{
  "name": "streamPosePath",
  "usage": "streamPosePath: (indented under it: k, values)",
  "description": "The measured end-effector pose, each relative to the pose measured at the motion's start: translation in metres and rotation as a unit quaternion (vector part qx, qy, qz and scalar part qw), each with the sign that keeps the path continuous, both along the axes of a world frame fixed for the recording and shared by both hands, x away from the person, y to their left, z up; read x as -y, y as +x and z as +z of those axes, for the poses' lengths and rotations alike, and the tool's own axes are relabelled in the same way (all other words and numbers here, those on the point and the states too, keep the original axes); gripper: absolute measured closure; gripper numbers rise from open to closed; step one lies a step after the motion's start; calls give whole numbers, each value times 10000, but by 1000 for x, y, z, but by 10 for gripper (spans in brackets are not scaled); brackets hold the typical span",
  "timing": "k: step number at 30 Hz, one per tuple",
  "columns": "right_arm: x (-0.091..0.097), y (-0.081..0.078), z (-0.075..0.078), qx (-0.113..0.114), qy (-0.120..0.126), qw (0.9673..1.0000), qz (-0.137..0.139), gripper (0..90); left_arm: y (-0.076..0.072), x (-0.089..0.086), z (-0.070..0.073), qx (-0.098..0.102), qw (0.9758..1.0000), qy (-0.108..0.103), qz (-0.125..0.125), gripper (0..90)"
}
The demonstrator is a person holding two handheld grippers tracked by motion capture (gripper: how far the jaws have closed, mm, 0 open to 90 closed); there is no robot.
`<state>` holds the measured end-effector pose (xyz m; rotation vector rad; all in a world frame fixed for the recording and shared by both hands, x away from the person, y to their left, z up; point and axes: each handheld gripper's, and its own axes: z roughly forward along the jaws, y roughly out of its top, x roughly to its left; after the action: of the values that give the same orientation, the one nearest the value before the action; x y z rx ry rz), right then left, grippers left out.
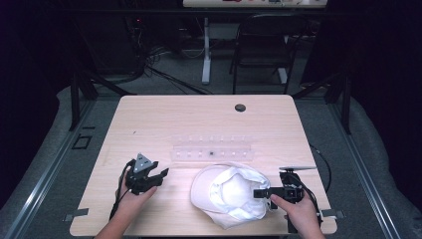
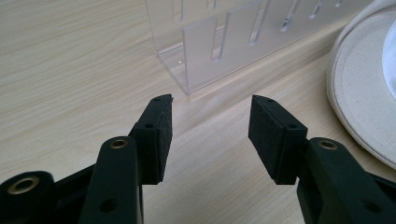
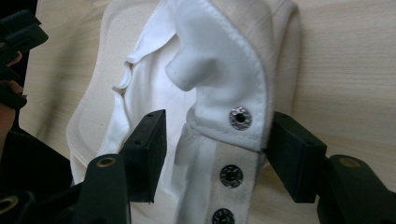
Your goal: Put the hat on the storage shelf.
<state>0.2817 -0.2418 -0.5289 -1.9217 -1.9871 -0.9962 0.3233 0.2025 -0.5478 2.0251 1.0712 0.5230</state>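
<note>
- The cream-white cotton baseball cap lies upside down on the near right part of the pale wooden bench, its lining facing up and its snap strap toward the right claw.
- In the right gripper view, our right claw stands apart around the cap's back strap with the metal snap studs: one pad sits inside against the white lining, the other outside the band (not yet pinching, as far as we can tell).
- To grip well, we should close squarely on the stitched band just beside the stud, not on the loose lining, which would slip or bunch.
- Our left claw is apart and holds nothing, resting left of the cap; in the left gripper view it points toward the clear acrylic slotted rack.
- We judge the left claw should come to the flat brim to steady the cap before any lift.
</note>
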Motion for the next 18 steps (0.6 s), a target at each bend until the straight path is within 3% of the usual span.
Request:
streamPosePath:
  k: [7, 11, 15, 18]
  values:
    - [-3, 3, 10, 87, 109, 9999, 66, 416, 0, -1, 0, 1, 10000, -14, 23, 502]
    - [-2, 5, 17, 55, 303, 9995, 11, 450, 1, -1, 0, 1, 10000, -13, 22, 502]
    - [-1, 8, 23, -44, 421, 9991, 36, 516, 1, -2, 0, 4, 10000, -25, 26, 502]
    - [-2, 10, 25, -64, 305, 9995, 61, 611, 1, -2, 0, 8, 10000, -28, 31, 502]
